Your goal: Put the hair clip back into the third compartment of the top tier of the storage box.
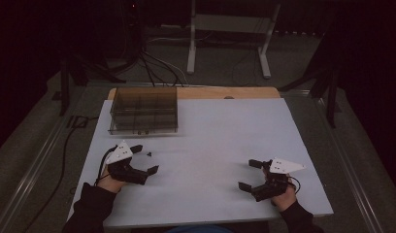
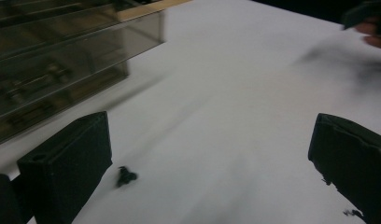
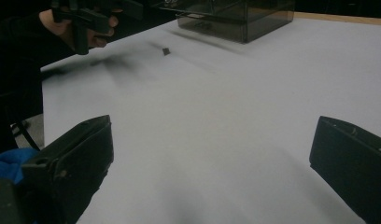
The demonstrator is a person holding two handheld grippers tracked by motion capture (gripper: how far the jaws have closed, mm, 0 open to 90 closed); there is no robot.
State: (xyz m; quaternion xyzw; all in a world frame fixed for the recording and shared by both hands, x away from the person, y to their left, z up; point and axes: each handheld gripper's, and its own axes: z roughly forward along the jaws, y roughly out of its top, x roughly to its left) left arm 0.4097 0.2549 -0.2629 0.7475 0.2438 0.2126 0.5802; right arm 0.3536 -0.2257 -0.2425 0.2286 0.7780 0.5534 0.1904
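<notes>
Along the near edge of the desk (image 1: 206, 194), the left gripper (image 1: 143, 159) and right gripper (image 1: 248, 174) are being held with fingers spread wide and nothing between them. Just beyond the left gripper, a small black part (image 1: 149, 154) is lying untouched. Toward the far left corner, a smoky compartment box (image 1: 144, 110) is standing; seemingly nothing is being handled yet.

The bench (image 1: 220, 145) is showing plain white, edged in tan wood at the far side. The compartment box (image 1: 143, 110) is looking smoky translucent brown. Both tools, left tool (image 1: 146, 159) and right tool (image 1: 249, 174), are showing black with white top plates.
</notes>
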